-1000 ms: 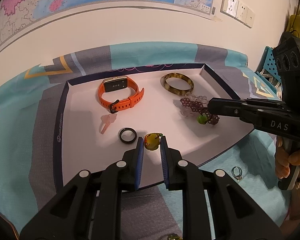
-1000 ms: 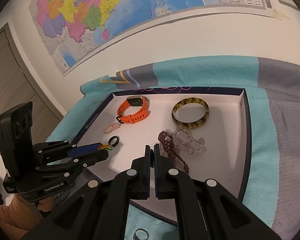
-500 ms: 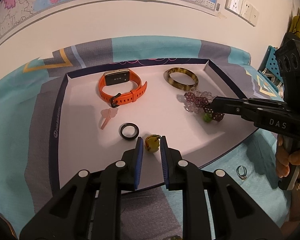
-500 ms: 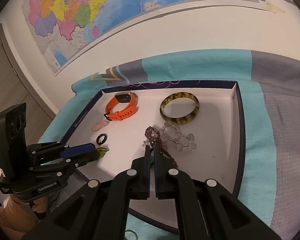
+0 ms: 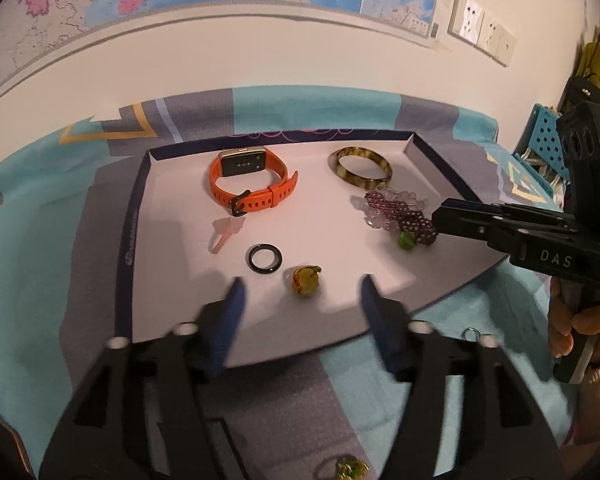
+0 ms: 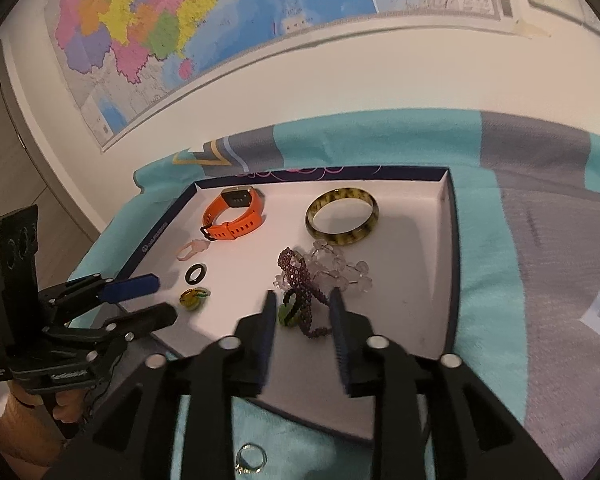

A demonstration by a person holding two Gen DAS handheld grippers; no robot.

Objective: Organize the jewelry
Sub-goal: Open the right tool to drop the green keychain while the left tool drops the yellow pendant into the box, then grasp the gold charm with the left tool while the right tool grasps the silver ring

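We see our left gripper (image 5: 302,286) with its jaws just opened wide; the yellow ring (image 5: 305,280) lies loose between them on the white tray (image 5: 172,240). Our right gripper (image 6: 302,304) has just been opening too, and the purple bead bracelet (image 6: 300,280) lies between its jaws, untouched. The orange watch (image 5: 252,184) sits at 11 o'clock from the yellow ring.

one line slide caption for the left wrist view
Left gripper, jaws just opened, over a yellow-green ring released in the white tray, beside a black ring.
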